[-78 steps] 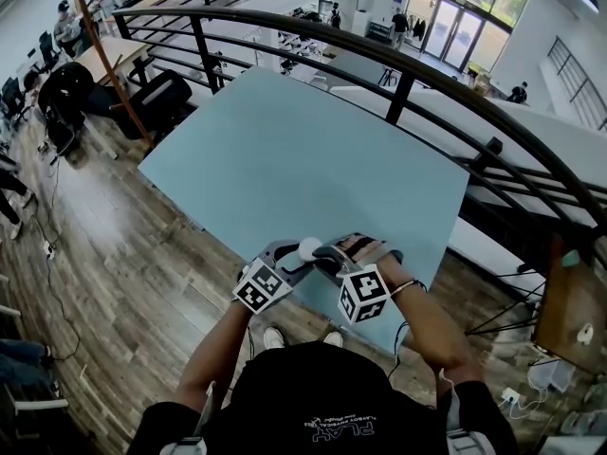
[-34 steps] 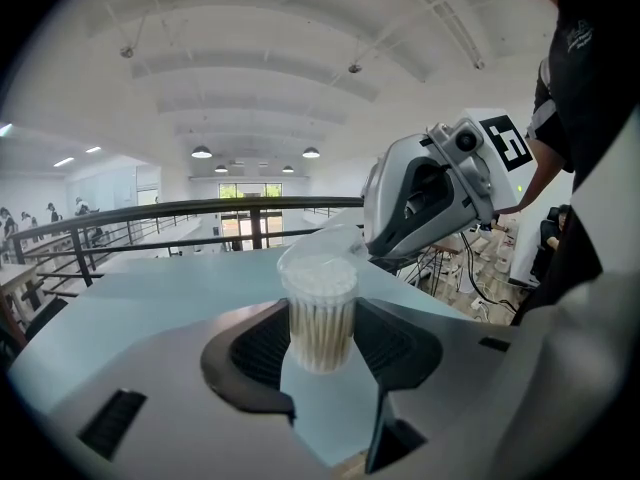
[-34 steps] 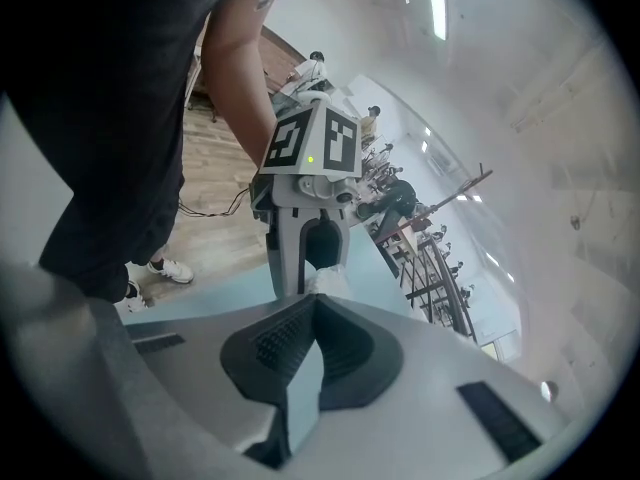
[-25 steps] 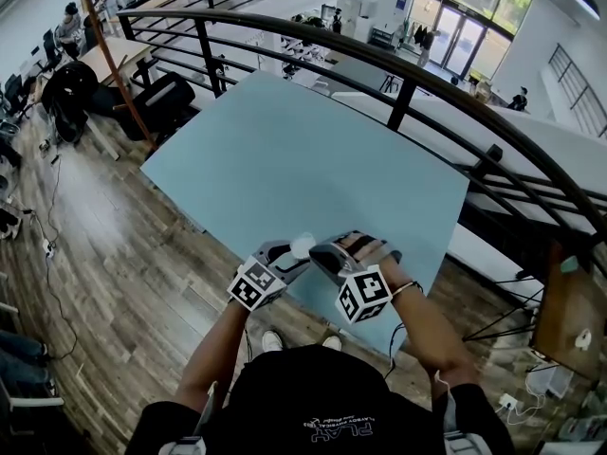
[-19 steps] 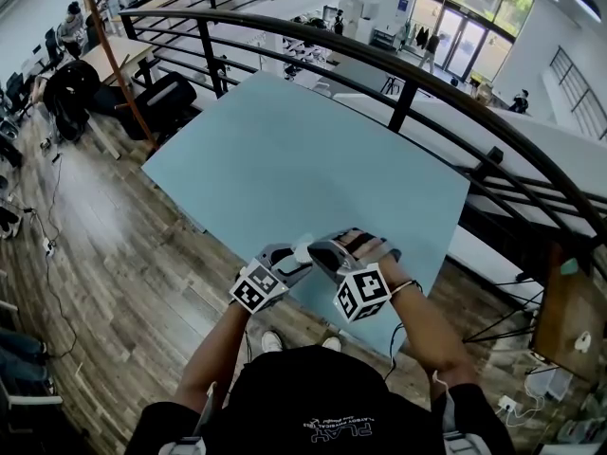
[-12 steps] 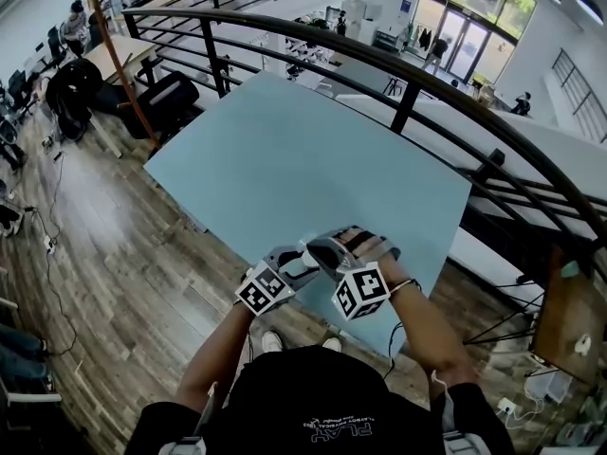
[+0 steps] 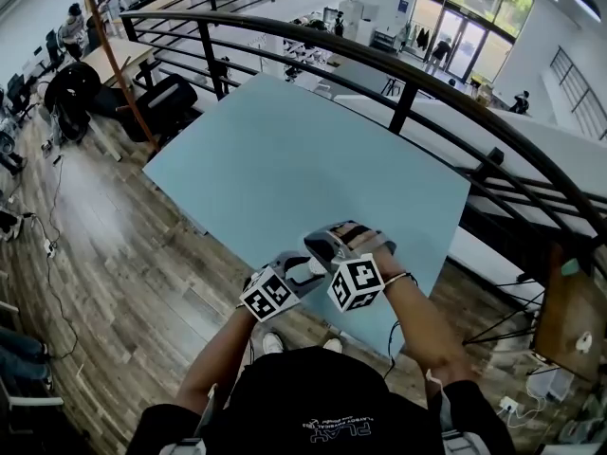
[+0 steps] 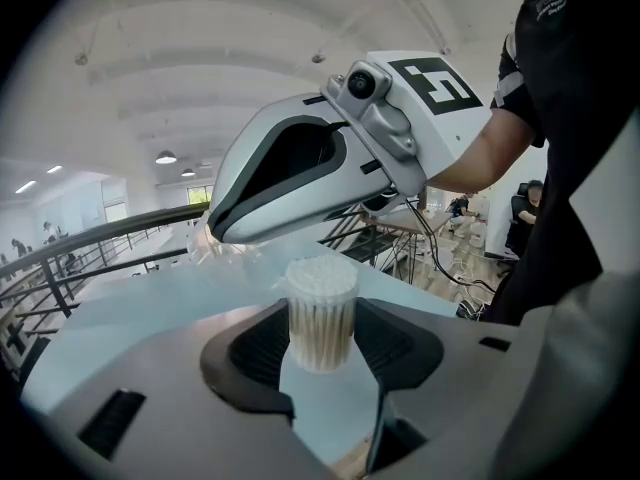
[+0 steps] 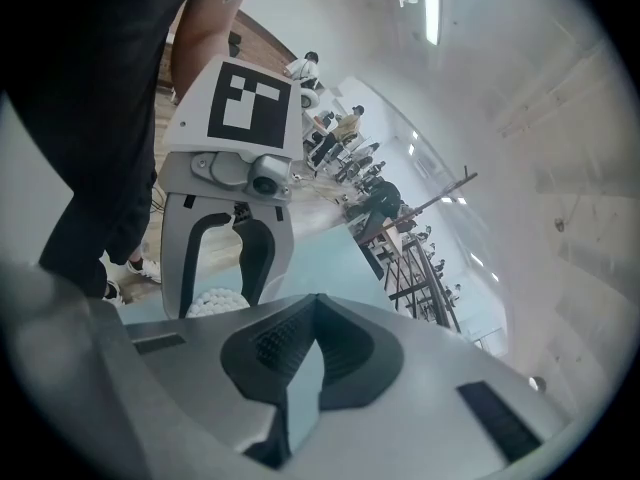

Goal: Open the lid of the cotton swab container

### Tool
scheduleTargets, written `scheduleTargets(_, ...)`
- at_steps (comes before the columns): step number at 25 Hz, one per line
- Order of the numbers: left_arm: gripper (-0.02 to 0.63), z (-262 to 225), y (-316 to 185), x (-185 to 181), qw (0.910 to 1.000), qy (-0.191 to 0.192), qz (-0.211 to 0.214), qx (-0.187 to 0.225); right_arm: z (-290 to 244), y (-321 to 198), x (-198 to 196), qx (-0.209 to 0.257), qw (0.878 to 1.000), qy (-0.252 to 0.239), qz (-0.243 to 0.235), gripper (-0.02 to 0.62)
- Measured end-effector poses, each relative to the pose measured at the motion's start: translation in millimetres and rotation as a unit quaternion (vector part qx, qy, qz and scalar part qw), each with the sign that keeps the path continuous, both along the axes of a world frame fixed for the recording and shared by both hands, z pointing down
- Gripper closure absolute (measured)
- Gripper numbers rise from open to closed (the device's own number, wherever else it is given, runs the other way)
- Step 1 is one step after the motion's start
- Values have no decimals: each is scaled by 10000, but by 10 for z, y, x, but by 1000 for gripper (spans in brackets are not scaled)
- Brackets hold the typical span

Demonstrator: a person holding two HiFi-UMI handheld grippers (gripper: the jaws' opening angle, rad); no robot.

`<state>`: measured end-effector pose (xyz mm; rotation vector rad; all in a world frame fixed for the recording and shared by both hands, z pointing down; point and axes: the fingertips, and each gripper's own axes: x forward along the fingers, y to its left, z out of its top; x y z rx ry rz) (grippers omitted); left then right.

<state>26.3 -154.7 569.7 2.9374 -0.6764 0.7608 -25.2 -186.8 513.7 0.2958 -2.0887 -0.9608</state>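
Observation:
My left gripper (image 8: 322, 353) is shut on the clear cotton swab container (image 8: 321, 313), which stands upright between its pads (image 8: 262, 340) with the white swab heads bare on top. In the head view that left gripper (image 7: 308, 269) is over the table's near edge. The right gripper (image 7: 320, 245) sits just above and beyond it. Seen from the left gripper view, the right gripper (image 8: 214, 234) is shut, with a clear filmy lid (image 8: 228, 254) at its tip, up and left of the container. The right gripper view shows its own jaws (image 9: 315, 308) closed and the swab heads (image 9: 214, 303) between the left gripper's fingers (image 9: 186, 268).
The light blue table (image 7: 313, 159) stretches away in front. A black metal railing (image 7: 398, 93) curves round its far and right sides. Wooden floor (image 7: 114, 254) lies to the left and below. Beyond the rail, a desk (image 7: 104, 55) and people are far off.
In the head view the left gripper has shifted right with the container, tucking under the right gripper. The right gripper's cube has drawn slightly up and left.

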Motion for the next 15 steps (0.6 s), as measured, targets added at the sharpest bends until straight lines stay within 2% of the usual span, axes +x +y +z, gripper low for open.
scheduleTargets(7, 392, -20, -50, -30, 9999, 124, -58, -63, 49, -22, -10, -247, 9997, -70, 50, 578)
scheduleTargets(12, 390, 15, -185, -177, 9972, 398, -527, -355, -45, 19, 30, -203, 9990, -353, 169, 578)
scheduleTargets(15, 388, -8, -300, -292, 9943, 497, -860, -380, -117, 30, 97, -263, 9956, -774, 457, 578)
